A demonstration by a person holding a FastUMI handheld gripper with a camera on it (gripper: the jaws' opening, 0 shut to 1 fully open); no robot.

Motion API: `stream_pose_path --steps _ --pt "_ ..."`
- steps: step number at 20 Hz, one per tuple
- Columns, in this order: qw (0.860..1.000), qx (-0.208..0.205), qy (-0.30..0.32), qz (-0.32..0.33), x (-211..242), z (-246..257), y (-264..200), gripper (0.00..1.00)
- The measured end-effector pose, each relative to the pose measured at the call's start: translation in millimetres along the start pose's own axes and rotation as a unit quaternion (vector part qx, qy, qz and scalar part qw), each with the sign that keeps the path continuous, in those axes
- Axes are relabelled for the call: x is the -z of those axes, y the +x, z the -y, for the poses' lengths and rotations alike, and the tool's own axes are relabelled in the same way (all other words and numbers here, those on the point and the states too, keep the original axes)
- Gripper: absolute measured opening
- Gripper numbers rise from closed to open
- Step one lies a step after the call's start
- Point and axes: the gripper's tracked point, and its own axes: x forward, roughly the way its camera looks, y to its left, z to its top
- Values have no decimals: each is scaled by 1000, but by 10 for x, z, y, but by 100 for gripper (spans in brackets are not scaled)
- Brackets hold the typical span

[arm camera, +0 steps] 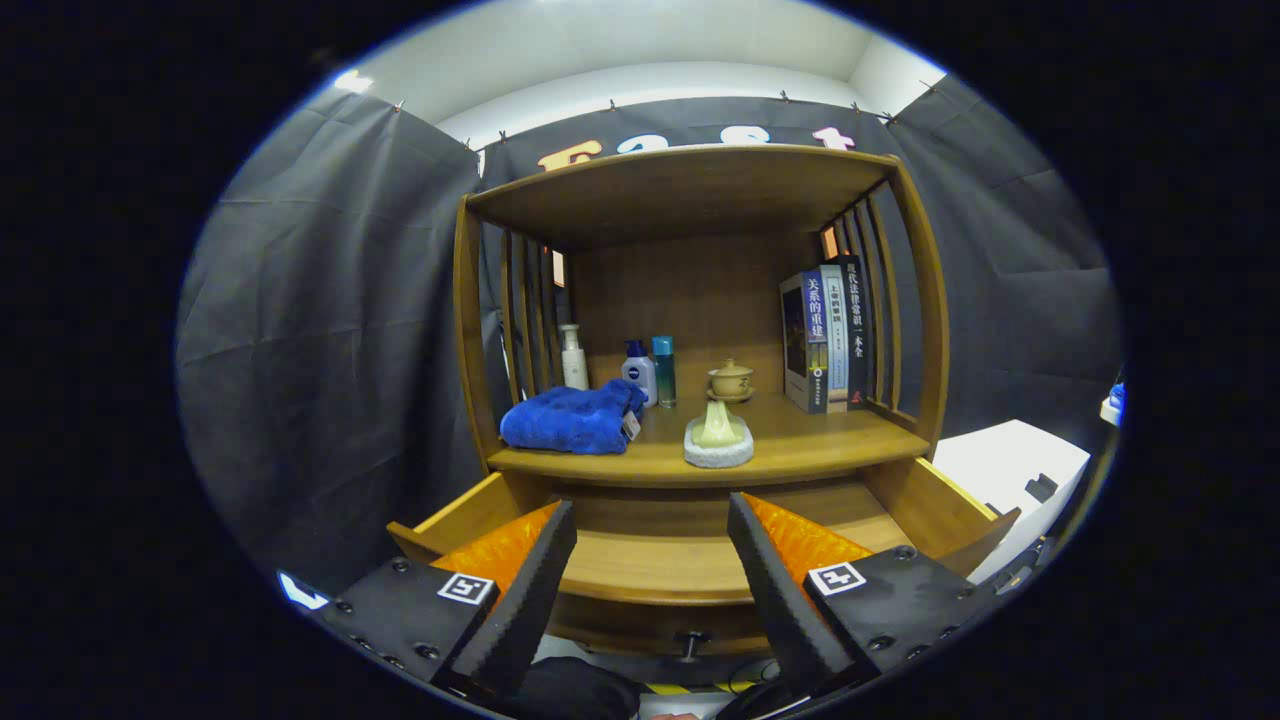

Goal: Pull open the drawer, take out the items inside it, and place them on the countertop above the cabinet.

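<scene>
The drawer (655, 560) is pulled out toward the claw (650, 580), its long axis running side to side under the bench (800, 440). The claw hangs open and grips nothing, fingers spread above the drawer. A blue towel (572, 417), bottles (640, 372), teapot (730, 380) and books (825, 335) sit on the bench.

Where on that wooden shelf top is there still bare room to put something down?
Bare wood lies on the countertop between the soap dish and the books, and along its front right edge. The left is crowded: towel, bottles behind it, teapot mid-back. The open hand-held gripper hovers over the drawer, holding nothing.
</scene>
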Motion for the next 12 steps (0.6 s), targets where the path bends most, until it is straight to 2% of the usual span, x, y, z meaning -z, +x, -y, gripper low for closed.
stream_pose_path --steps 6,12 --pt "999 24 -20 -21 516 115 -99 98" --pt "998 44 -25 -22 752 172 -159 97"
